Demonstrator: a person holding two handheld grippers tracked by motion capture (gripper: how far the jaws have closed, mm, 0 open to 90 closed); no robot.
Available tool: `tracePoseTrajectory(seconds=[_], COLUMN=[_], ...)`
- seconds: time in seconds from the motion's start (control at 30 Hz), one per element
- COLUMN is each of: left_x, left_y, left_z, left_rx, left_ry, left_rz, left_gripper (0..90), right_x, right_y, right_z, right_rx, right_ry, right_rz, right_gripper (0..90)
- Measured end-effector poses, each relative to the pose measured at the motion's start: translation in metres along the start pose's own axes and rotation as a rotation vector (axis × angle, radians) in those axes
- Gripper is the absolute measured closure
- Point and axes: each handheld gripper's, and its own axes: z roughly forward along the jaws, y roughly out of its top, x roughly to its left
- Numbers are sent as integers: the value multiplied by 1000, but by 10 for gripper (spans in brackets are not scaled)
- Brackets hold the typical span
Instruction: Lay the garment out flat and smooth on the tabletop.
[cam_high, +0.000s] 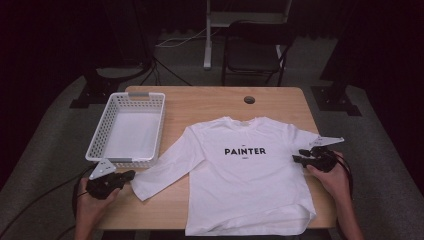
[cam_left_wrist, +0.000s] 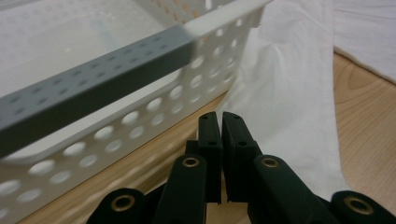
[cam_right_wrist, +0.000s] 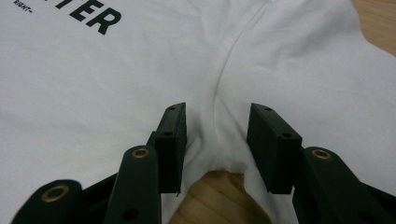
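A: What is the surface (cam_high: 210, 102) looking like, going from the left?

B: It is showing pale wood grain, with a dark round hole (cam_high: 249, 100) near its far edge. At the left, a white perforated basket (cam_high: 126, 127) is sitting on it, with a grey strip along each short rim. In the left tool view that basket is standing just beyond the tool.

A: And the room around it?

B: The room is lying mostly in the dark. A grey carpet (cam_high: 55, 125) is spreading around the surface, and behind it a black chair (cam_high: 252, 50) is standing beside a pale metal post (cam_high: 208, 35).

A: What is the left tool (cam_high: 131, 174) doing?

B: Its jaws are pressing together with nothing between them. It is pointing at the cuff of the shirt's long sleeve, just beside the basket's near corner.

A: Where is the shirt lying?

B: The white long-sleeved shirt (cam_high: 250, 185) is lying flat, front up, across the middle and right of the surface, its hem hanging at the near edge and one sleeve stretching left toward the basket.

A: Is any writing showing?

B: Black capitals on the chest are reading "PAINTER" (cam_high: 245, 151); the tiny lines above and below are staying too small to read.

A: And the right tool (cam_high: 296, 156)?

B: Its jaws are standing wide apart over the shirt's armpit seam, with cloth lying between them but not pinched.
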Motion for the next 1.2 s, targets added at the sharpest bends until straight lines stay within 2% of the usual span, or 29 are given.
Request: tracePoseTrajectory(seconds=[0.27,0.57,0.9,1.2], left_x=[19,37,43,43], left_y=[-13,-19,-27,-29], left_z=[-8,-11,-13,-17], left_rx=[12,12,13,-3], left_ry=[43,76,94,99], left_rz=[-49,-96,-128,-135], left_gripper=[879,879,879,878], right_x=[-2,-4,-6,-6], right_y=[-1,-2,-2,-2], right_z=[-1,-3,-3,-3], right_rx=[2,6,8,7], right_ry=[-6,-12,-13,-13], right_rz=[3,11,13,16], right_gripper=[570,570,569,568])
